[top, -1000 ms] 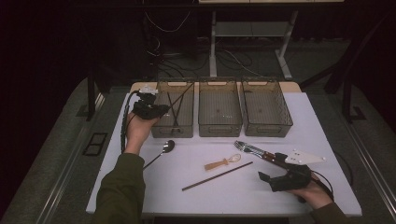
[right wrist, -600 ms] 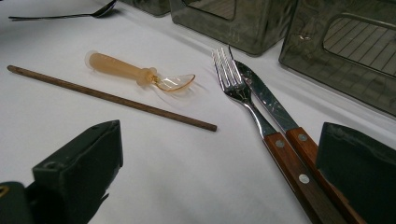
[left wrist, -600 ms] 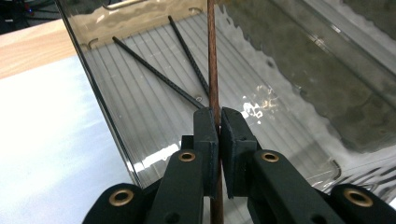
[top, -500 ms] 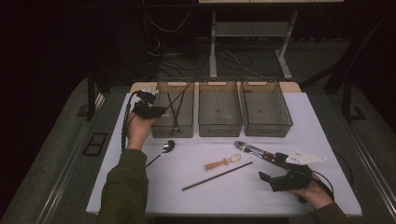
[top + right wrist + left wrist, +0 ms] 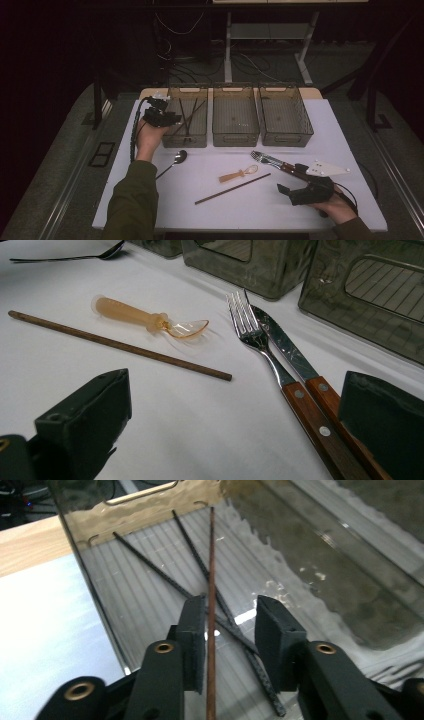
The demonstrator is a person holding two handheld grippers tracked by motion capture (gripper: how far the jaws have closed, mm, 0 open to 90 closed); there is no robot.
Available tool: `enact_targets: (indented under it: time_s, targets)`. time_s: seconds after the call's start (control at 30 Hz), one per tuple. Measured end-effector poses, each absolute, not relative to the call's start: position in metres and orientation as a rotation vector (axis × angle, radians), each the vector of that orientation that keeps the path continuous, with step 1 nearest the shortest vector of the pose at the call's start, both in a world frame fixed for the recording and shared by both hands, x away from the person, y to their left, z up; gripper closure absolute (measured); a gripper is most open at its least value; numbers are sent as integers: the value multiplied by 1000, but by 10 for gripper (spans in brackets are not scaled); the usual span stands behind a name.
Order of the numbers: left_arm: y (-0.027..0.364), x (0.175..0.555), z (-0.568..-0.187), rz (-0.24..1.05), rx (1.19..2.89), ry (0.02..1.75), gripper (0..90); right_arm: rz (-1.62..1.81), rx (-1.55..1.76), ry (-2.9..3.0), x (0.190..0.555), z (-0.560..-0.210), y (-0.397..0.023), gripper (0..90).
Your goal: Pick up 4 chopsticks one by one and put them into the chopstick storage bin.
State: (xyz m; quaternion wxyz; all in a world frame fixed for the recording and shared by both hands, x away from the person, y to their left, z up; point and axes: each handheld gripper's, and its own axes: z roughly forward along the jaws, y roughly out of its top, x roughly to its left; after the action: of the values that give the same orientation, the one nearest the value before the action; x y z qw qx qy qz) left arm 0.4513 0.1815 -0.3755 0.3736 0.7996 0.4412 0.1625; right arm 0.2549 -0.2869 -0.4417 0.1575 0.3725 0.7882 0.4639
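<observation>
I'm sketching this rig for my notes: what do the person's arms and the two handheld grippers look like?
Both arms wear olive-green sleeves. The left gripper is black and blocky, with a black cable looping from it. The right gripper is black too, topped by a grey three-cornered plate. Each has two flat black jaws, with brass-coloured rivets on the left one.

You have two more bins (image 5: 235,120) (image 5: 285,116) to the right of the first one. On the white table (image 5: 210,200), a metal spoon (image 5: 172,162) lies near the left, a small amber spoon (image 5: 239,174) sits mid-table just above a loose brown chopstick (image 5: 232,188), and a fork (image 5: 260,342) and knife (image 5: 287,347) lie side by side, touching.
</observation>
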Motion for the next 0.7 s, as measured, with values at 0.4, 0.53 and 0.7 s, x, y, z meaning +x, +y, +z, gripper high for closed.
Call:
enact_targets:
  time_s: [0.4,0.53,0.7]
  targets:
    - [181,427,-368,332,2006,970,427,1324,1067,2254,255,-442,-287,11]
    - [173,414,-364,329,2012,911,379,1323,1069,2253,255,-442,-287,11]
    - [161,394,-361,299,2028,840,341,1321,1069,2252,255,-442,-287,11]
